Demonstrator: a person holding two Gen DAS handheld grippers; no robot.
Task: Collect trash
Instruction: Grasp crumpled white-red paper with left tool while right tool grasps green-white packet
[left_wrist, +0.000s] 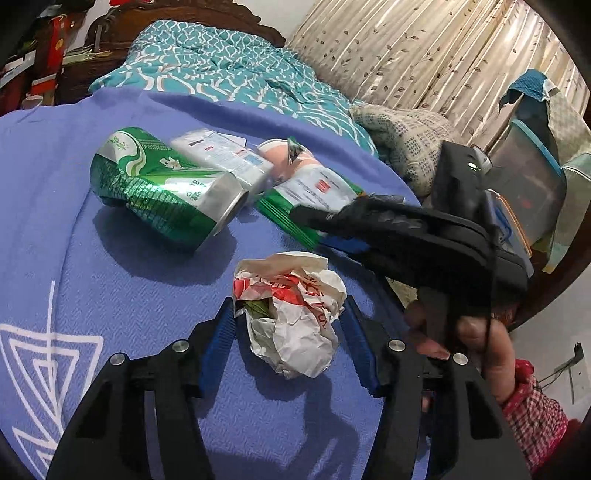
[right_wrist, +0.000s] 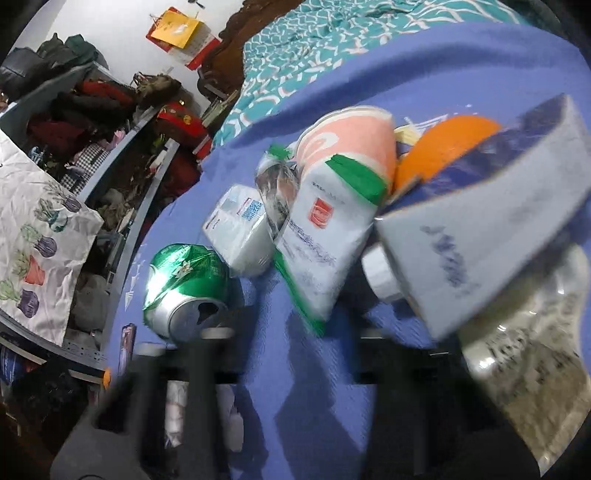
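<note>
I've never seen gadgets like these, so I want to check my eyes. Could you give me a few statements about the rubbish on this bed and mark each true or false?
1. The crumpled paper wrapper lies between the left gripper's blue fingers. True.
2. The green can stands upright. False: it lies dented on its side.
3. The rubbish rests on a purple blanket. True.
4. The right gripper reaches toward the can. False: its tips are at the green-and-white packet.
5. The can is sealed. False: its top is open.
</note>
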